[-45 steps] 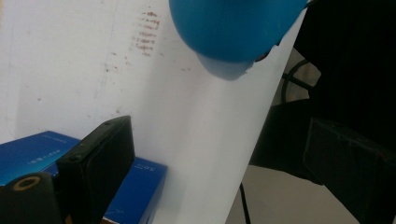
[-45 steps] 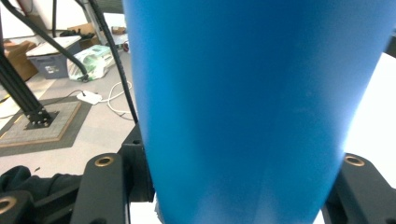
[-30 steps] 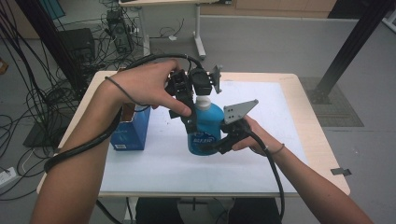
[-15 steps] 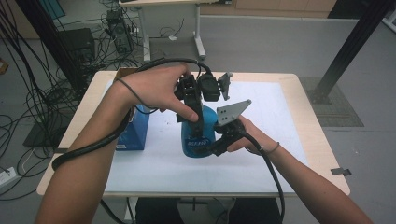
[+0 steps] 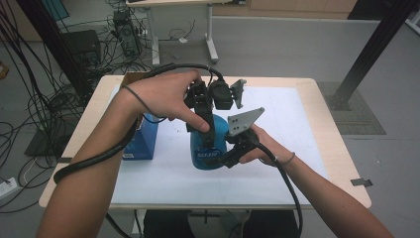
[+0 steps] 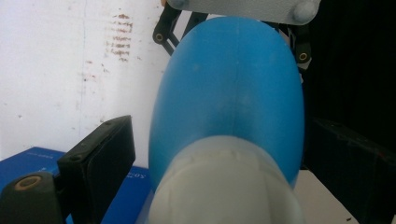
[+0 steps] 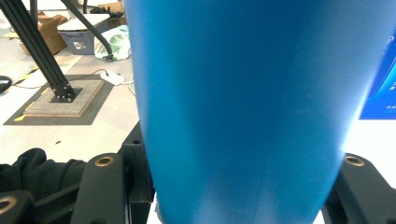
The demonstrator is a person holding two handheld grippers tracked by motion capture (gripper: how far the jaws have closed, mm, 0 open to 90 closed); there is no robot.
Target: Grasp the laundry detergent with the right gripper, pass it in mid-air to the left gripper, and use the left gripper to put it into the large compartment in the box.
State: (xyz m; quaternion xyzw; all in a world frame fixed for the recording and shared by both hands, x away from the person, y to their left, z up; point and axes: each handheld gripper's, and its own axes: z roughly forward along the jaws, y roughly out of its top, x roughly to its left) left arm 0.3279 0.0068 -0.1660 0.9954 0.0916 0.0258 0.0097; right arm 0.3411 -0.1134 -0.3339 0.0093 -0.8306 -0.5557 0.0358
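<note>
A blue bottle (image 5: 205,151) stands upright on the white mat (image 5: 297,129). My right gripper (image 5: 214,159) comes in from the right, shut on the bottle's lower body (image 7: 243,102), one jaw on each side. From above, my left gripper (image 5: 208,130) points down over the bottle's top. In the left gripper view the pale cap (image 6: 224,186) sits between the left gripper's (image 6: 219,126) jaws. A narrow gap shows beside the left pad, so that gripper is open around the cap. The right gripper's grey plate (image 6: 233,7) shows beyond the bottle (image 6: 229,93).
A blue box (image 5: 141,139) lies on the mat just left of the bottle, close to my left forearm. The wooden table's edge (image 5: 341,148) runs around the mat. Cables and a black post's base (image 7: 60,93) are on the floor beyond.
The bottle and both grippers have drifted slightly left and toward the near side. The left gripper sits a little lower over the bottle's top.
</note>
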